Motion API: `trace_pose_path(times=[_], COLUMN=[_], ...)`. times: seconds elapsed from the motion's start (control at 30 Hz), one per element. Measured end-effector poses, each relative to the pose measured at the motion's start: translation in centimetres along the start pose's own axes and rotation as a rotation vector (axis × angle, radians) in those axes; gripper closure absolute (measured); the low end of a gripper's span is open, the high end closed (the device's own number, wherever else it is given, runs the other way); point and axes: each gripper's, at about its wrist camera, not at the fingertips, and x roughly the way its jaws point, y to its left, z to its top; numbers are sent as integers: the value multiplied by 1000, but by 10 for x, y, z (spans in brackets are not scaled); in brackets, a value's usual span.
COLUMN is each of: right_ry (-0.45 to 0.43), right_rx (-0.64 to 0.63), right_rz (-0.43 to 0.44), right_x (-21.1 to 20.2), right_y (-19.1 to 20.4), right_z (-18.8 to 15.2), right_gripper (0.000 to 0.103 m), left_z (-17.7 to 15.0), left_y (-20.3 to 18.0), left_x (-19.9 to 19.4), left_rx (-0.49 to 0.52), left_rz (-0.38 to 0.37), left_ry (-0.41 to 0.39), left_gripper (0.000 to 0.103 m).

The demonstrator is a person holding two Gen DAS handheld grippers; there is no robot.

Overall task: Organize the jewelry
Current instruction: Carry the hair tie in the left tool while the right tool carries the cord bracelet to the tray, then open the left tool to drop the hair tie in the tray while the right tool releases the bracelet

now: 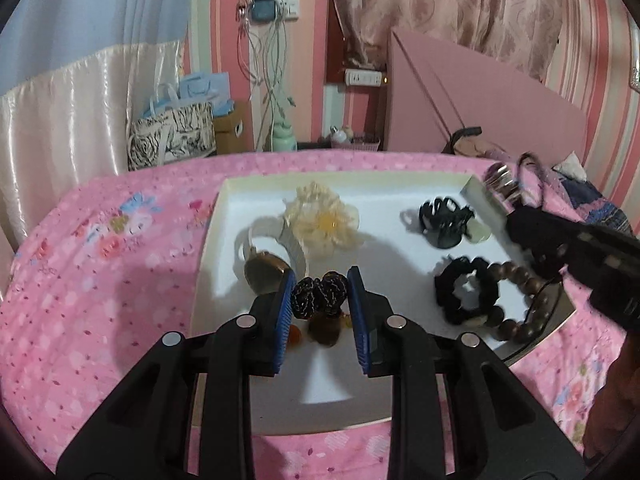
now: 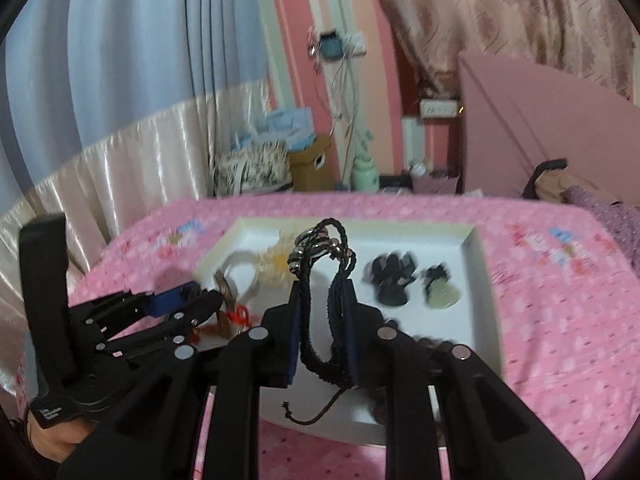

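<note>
One white tray on pink floral bedspread; striped pink walls.

A white tray lies on the pink bedspread, holding the jewelry. At its far left sits a cream flower hair clip beside a white bangle. Far right lie a black claw clip and a pale green pendant. Near right, a black scrunchie touches a brown wooden bead bracelet. Dark knobbly beads hang pinched near centre. A black braided cord bracelet with silver rings hangs above the tray.
</note>
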Motion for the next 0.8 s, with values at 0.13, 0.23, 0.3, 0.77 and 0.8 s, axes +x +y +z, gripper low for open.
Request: trace_pose_path(times=[0.13,0.23,0.3,0.77,0.8], right_ry=[47,80,106,149,149], right_rx=[-48,-48,-52,-58,-58], right_rz=[-4,1,-2,3,6], right_x=[23,37,45,52,52], right_y=[10,11,10,7,7], right_z=[-12,-22,-28,-36,-36], right_gripper=[83,83,83,74,74], left_z=[-5,-9,-13,-16,-17], left_y=[0,-2,-3,3,3], left_x=[15,24,30,45,46], left_rx=[-2,1,7,-45,-47], left_rz=[-11,-7,-13,-28,-33], left_ry=[36,58,72,118,121], left_gripper=[78,78,78,76,75])
